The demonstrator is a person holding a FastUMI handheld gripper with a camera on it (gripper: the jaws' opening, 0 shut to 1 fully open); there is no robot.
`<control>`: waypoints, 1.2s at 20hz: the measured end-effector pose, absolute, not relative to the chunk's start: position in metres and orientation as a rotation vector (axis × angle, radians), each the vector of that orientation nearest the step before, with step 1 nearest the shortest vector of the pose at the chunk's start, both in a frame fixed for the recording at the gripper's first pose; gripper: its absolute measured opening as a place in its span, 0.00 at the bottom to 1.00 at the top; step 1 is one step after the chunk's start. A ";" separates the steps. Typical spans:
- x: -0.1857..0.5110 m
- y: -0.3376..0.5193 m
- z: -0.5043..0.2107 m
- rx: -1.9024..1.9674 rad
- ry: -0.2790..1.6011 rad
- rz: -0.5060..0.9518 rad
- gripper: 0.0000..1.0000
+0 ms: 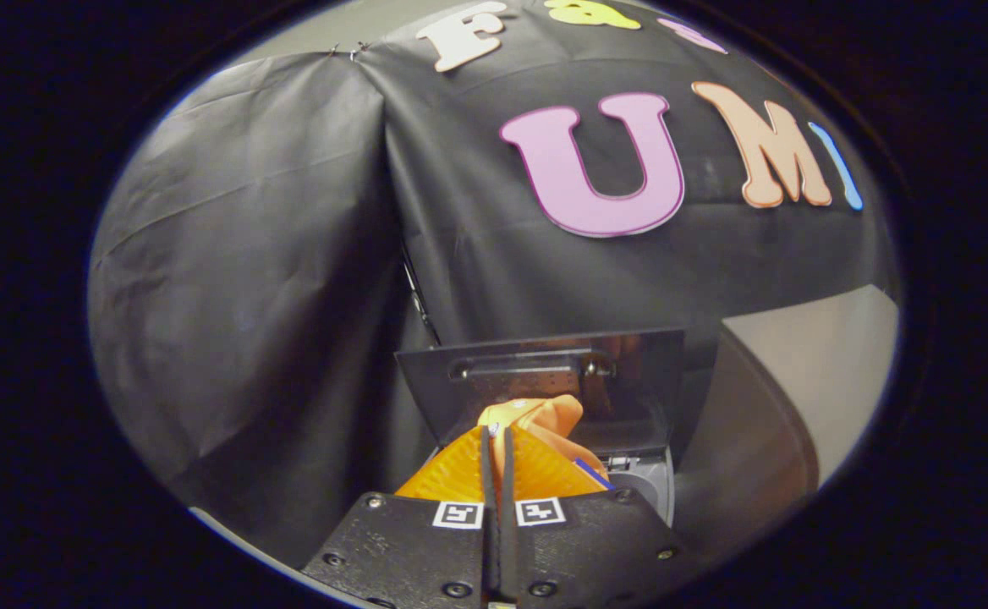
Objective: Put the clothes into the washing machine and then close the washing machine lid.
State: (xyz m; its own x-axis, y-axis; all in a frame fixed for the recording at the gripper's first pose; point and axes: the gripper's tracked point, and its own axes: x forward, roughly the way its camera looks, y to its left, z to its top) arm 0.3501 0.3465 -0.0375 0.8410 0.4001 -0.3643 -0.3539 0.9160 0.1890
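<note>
Orange garment [545,416] pinched in clenched claw [497,448], bunched ahead; washing machine [646,482] mostly hidden; lid [545,372] raised.

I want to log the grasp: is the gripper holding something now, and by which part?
Yes. The gripper is shut on the orange cloth, pinching a bunched fold near its edge, before the washing machine's open lid.

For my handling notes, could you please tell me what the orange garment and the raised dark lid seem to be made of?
Orange garment: soft woven fabric, matte, judging by its folds, pinched between the shut gripper.
Raised dark lid: probably glossy plastic or glass; it mirrors the garment.
</note>
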 end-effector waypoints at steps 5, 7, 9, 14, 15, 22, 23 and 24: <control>0.355 0.363 -0.097 0.079 0.473 0.406 0.00; 0.356 0.372 -0.119 0.078 0.487 0.405 0.00; 0.357 0.378 -0.143 0.064 0.507 0.398 0.00; 0.365 0.375 -0.194 0.080 0.571 0.335 0.00; 0.369 0.370 -0.201 0.086 0.570 0.317 0.00; 0.382 0.340 -0.260 0.142 0.657 0.177 0.00; 0.381 0.338 -0.266 0.138 0.667 0.165 0.01; 0.380 0.338 -0.268 0.144 0.689 0.157 0.00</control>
